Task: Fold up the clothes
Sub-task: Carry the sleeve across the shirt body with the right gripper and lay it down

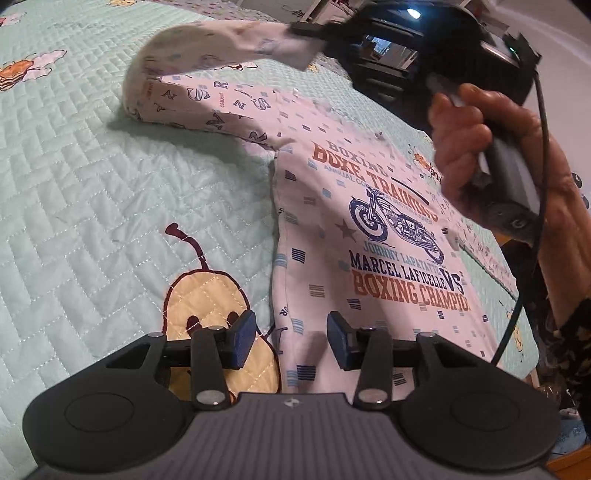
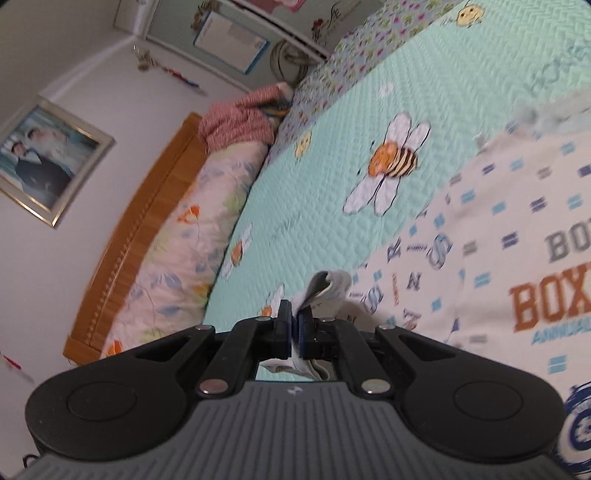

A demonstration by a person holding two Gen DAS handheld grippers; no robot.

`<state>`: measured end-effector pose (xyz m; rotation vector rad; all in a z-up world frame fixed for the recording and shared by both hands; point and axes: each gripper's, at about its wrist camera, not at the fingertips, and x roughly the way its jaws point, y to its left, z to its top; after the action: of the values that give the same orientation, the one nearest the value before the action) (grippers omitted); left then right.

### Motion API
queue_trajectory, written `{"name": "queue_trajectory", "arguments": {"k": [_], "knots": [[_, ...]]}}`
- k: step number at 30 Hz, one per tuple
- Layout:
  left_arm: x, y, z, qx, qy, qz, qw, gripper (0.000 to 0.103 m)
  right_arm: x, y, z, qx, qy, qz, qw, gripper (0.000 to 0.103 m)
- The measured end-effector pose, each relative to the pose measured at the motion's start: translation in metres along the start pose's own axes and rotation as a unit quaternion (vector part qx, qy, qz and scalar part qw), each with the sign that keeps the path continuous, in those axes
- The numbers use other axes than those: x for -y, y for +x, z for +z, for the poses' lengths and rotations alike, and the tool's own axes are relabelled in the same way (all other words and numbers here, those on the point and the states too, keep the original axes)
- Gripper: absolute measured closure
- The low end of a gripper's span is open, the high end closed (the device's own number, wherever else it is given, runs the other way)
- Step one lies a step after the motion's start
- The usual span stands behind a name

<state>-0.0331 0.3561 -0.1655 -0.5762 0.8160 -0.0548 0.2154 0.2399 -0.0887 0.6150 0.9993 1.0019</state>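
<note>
Left wrist view: my left gripper (image 1: 291, 339) has its jaws spread wide and holds nothing. It hovers over the lower hem of the shirt (image 1: 369, 229), one blue pad over the quilt (image 1: 92, 166), the other over the fabric.

The shirt lies front-up on the mint green quilt. One long sleeve (image 1: 192, 85) is lifted off the quilt in an arch; its cuff end is pinched by my right gripper (image 1: 299, 29). A hand (image 1: 476, 147) grips the handle of that gripper, and a black cable (image 1: 535, 221) hangs from it across the right side of the shirt. A stitched pear figure (image 1: 218, 314) on the quilt lies just beside the shirt's left edge, partly hidden by my left finger.

Right wrist view: my right gripper (image 2: 293, 330) has its jaws closed together on the grey cuff (image 2: 325, 288), which sticks up between the pads. Around the bed: a bee-and-flower motif (image 2: 391, 162), a floral pillow (image 2: 177, 266), a red patterned cloth (image 2: 240, 118), a wooden headboard (image 2: 140, 225), and a framed picture (image 2: 48, 162) on the wall.

Legible print on the shirt chest: "BOXING", "TRAINING", "JOHNNY", "MARCEL LAFICELLE VS", "BOXING CHAMPION". The sleeve carries scattered single letters. The remaining small print is too blurred to read.
</note>
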Motion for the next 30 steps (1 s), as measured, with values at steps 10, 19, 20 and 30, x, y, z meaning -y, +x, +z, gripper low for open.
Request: {"name": "queue_trajectory", "arguments": {"k": [10,19,20,30], "knots": [[-0.005,0.001,0.001,-0.001,-0.014,-0.011,0.9998,0.058,0.032,-0.03,0.009,0.032,0.01,-0.041,0.999,0.099],[-0.008,0.003,0.002,0.001,-0.019,-0.014,0.9997,0.058,0.024,-0.02,0.013,0.01,-0.078,-0.119,0.99,0.099],[-0.008,0.003,0.002,0.001,-0.02,-0.015,0.9997,0.058,0.023,-0.018,0.014,0.006,-0.09,-0.128,0.988,0.099],[-0.004,0.003,0.002,-0.003,-0.01,-0.007,0.9999,0.058,0.019,-0.078,0.063,0.102,-0.047,-0.069,0.991,0.099]]}}
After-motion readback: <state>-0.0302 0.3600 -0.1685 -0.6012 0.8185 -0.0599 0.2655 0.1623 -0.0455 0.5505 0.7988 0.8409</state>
